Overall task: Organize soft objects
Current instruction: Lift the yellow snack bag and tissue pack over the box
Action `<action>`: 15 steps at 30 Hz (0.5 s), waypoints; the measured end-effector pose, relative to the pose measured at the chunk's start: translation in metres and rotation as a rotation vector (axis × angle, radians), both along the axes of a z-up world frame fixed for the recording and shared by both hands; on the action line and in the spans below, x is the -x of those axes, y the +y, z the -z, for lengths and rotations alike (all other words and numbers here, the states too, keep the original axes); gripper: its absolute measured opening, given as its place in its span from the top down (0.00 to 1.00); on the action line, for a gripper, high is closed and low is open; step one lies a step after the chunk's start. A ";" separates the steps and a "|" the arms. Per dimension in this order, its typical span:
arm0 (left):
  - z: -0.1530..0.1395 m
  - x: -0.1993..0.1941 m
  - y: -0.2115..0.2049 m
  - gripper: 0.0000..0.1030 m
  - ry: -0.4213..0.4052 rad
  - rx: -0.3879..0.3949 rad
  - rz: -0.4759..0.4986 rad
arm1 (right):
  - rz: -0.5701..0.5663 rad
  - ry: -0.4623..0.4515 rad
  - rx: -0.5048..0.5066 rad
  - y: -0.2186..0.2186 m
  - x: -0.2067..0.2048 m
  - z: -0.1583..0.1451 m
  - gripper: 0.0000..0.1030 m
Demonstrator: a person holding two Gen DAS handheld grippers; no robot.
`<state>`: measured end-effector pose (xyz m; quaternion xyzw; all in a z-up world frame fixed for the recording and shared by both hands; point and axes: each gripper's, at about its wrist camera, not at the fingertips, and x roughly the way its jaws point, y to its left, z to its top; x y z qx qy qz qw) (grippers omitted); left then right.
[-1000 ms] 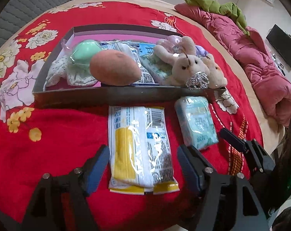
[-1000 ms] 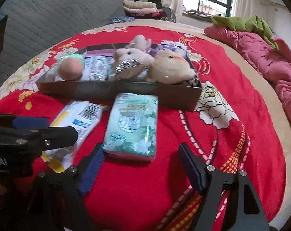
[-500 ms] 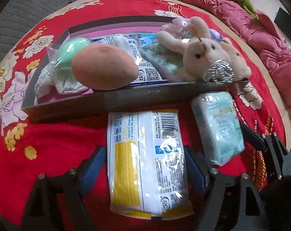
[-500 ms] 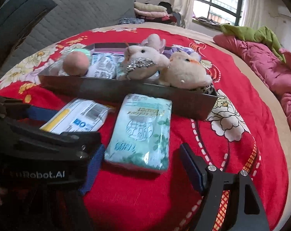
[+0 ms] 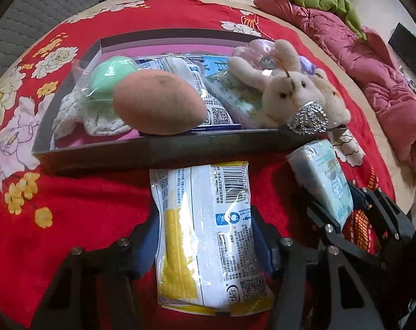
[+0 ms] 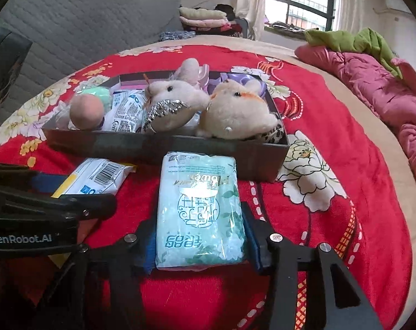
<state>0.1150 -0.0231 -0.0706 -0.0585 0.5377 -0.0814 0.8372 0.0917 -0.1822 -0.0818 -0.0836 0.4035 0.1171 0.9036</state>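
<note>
Both grippers are at work at once on the red flowered bedspread (image 6: 331, 143), each lined up lengthwise with a soft pack lying just in front of the dark shallow box (image 5: 164, 151); the left gripper (image 5: 205, 236) has its jaws just closed in onto the long sides of the white and yellow wipes pack (image 5: 208, 236), whose film wrapper bows slightly between the blue pads, so I judge it grasped; the right gripper (image 6: 199, 236) has likewise just drawn its jaws in on the pale green tissue pack (image 6: 199, 214), the pads pressing its flanks near the close end. Taking each pack across its narrow width suits such squashy things, since the jaws reach round them and the filling gives without slipping; gripping near the near end leaves the far end free to droop, which may matter when lifting over the box wall. The box already holds a brown egg-shaped sponge (image 5: 159, 107), a green ball in a bag (image 5: 111, 78), other packets and two plush rabbits (image 6: 177, 104), crowded toward the right; the barest room shows at the pink floor on the left, near the front, so I judge the two packs are meant to go in next, probably laid on top or into that gap.
</note>
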 end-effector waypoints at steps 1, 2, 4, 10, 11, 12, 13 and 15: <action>-0.002 0.002 0.002 0.43 -0.002 0.006 -0.003 | -0.002 -0.005 -0.006 0.000 0.002 -0.003 0.50; -0.004 0.005 0.005 0.43 -0.006 0.014 -0.006 | -0.006 -0.012 -0.013 -0.001 0.005 -0.007 0.50; -0.009 0.012 0.009 0.43 -0.013 0.018 -0.008 | -0.017 -0.020 -0.018 0.000 0.009 -0.013 0.50; -0.032 0.032 0.023 0.43 -0.055 0.032 -0.016 | -0.045 -0.043 -0.052 0.001 0.025 -0.033 0.50; -0.035 0.033 0.026 0.43 -0.061 0.030 -0.019 | -0.048 -0.050 -0.057 0.002 0.027 -0.037 0.50; -0.041 0.036 0.032 0.43 -0.080 0.030 -0.031 | -0.050 -0.063 -0.060 0.002 0.030 -0.042 0.50; -0.047 0.037 0.037 0.43 -0.094 0.027 -0.040 | -0.054 -0.078 -0.067 0.003 0.032 -0.048 0.50; -0.059 0.036 0.044 0.43 -0.124 0.007 -0.054 | -0.063 -0.109 -0.067 0.007 0.034 -0.059 0.50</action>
